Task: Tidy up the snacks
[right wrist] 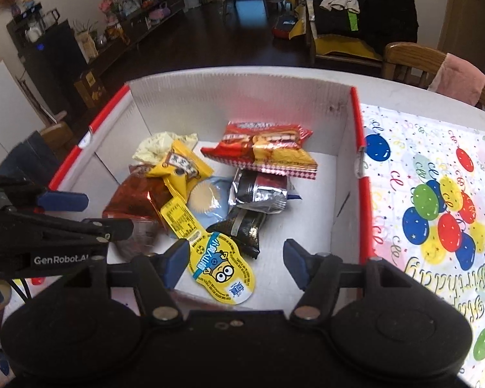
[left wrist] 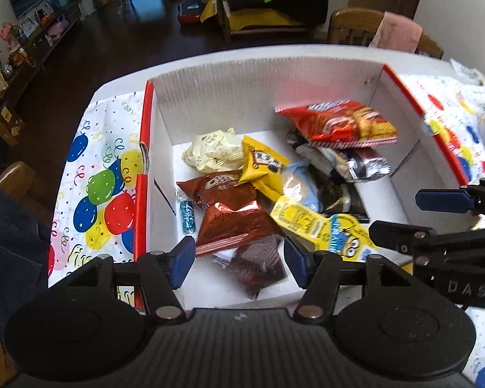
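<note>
A white cardboard box with red edges (left wrist: 210,97) (right wrist: 242,97) holds several snack packs. Among them are a brown Oreo pack (left wrist: 226,203), a red chip bag (left wrist: 339,123) (right wrist: 265,148), a yellow pack (left wrist: 262,165) (right wrist: 181,171), a yellow Minion packet (left wrist: 323,226) (right wrist: 216,258), a silver-black pack (right wrist: 258,194) and a cream pack (left wrist: 213,150). My left gripper (left wrist: 239,262) is open and empty over the box's near edge, above a dark brown wrapper (left wrist: 258,265). My right gripper (right wrist: 232,265) is open and empty over the Minion packet. Each gripper shows in the other's view.
The box stands on a white table with a balloon-print birthday cloth (left wrist: 100,194) (right wrist: 436,213). Wooden chairs (right wrist: 410,61), one with a pink cloth (left wrist: 397,32), stand behind the table. A living room lies beyond.
</note>
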`<act>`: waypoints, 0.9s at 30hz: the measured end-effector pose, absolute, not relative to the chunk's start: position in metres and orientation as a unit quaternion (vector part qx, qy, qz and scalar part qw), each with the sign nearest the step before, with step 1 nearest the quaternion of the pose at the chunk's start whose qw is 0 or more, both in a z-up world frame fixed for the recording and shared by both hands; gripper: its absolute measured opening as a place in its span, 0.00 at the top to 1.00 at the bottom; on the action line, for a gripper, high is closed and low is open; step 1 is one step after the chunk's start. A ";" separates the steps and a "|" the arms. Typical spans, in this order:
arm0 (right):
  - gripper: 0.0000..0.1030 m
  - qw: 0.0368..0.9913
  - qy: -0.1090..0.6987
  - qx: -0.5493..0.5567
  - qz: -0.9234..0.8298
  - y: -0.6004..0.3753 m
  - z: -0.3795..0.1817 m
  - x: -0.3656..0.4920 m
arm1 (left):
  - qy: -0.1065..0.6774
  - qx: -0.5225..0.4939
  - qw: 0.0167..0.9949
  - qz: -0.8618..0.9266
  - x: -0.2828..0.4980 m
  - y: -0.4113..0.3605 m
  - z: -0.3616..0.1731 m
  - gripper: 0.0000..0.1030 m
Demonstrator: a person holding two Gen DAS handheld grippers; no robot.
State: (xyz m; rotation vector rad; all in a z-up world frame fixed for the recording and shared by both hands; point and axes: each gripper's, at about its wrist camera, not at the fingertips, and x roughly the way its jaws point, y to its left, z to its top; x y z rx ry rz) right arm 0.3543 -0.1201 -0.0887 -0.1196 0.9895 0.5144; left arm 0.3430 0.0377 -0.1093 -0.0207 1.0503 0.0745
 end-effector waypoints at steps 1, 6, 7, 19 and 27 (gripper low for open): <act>0.39 0.848 0.467 -0.050 0.244 -0.123 -0.086 0.353 | 0.496 -0.011 0.867 0.036 0.340 0.038 -0.106 0.38; 0.30 0.861 0.442 -0.034 0.248 -0.138 -0.067 0.343 | 0.466 -0.015 0.884 0.035 0.325 0.035 -0.087 0.38; 0.29 0.863 0.439 -0.028 0.249 -0.141 -0.063 0.341 | 0.460 -0.016 0.887 0.030 0.322 0.034 -0.082 0.38; 0.17 0.881 0.395 -0.003 0.260 -0.162 -0.028 0.310 | 0.409 -0.021 0.912 0.005 0.286 0.022 -0.042 0.32; 0.17 0.891 0.365 0.008 0.269 -0.171 -0.009 0.285 | 0.383 -0.033 0.923 0.004 0.260 0.025 -0.025 0.27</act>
